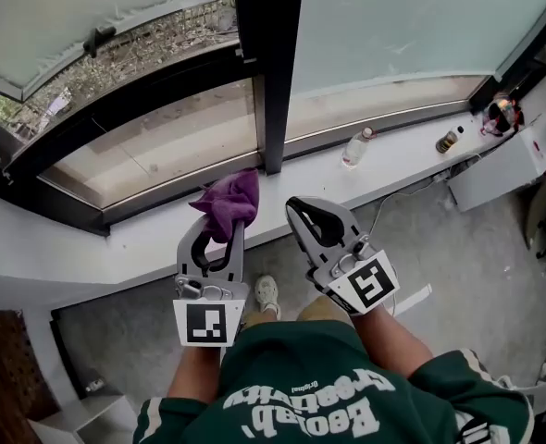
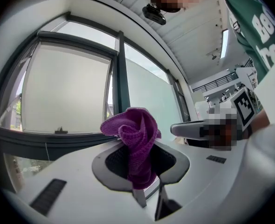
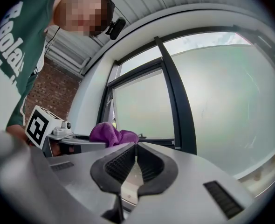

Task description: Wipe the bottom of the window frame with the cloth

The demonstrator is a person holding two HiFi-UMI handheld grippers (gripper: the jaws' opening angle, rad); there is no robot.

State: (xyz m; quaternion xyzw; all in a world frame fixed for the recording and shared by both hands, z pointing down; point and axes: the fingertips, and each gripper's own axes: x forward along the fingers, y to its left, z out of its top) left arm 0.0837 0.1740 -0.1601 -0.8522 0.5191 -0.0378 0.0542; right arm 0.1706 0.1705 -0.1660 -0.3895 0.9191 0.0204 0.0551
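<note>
Gripping the purple cloth (image 1: 229, 202) is the left hand-held gripper (image 1: 223, 231), just left of centre in the head view. Its own view shows the jaws clamped on a twisted stem of the cloth (image 2: 136, 139), and the bunched free end stands up beyond the tips of the left hand-held gripper (image 2: 140, 161). The right hand-held gripper (image 1: 299, 211) sits beside it to the right. Its jaws are pressed together with nothing between them (image 3: 135, 149), and the cloth (image 3: 110, 135) shows past it at the left of that view.

The cloth hangs over the white sill surface (image 1: 88, 248), near the foot of the dark upright mullion (image 1: 268, 63). The bottom of the window frame (image 1: 162, 191) lies just ahead of it, toward the top of the picture. It is a long dark rail that runs across the frame from lower left to upper right. I cannot tell whether the cloth already touches the rail or the sill.

The wipe is probably still to begin. The next move likely calls for pushing the cloth forward onto the rail, then dragging it sideways along the rail's length. The left hand is the nearer one and the one loaded. A clear bottle (image 1: 356, 146) and a small dark bottle (image 1: 450, 141) stand further right on the sill and could be knocked over by a sweep that way.
</note>
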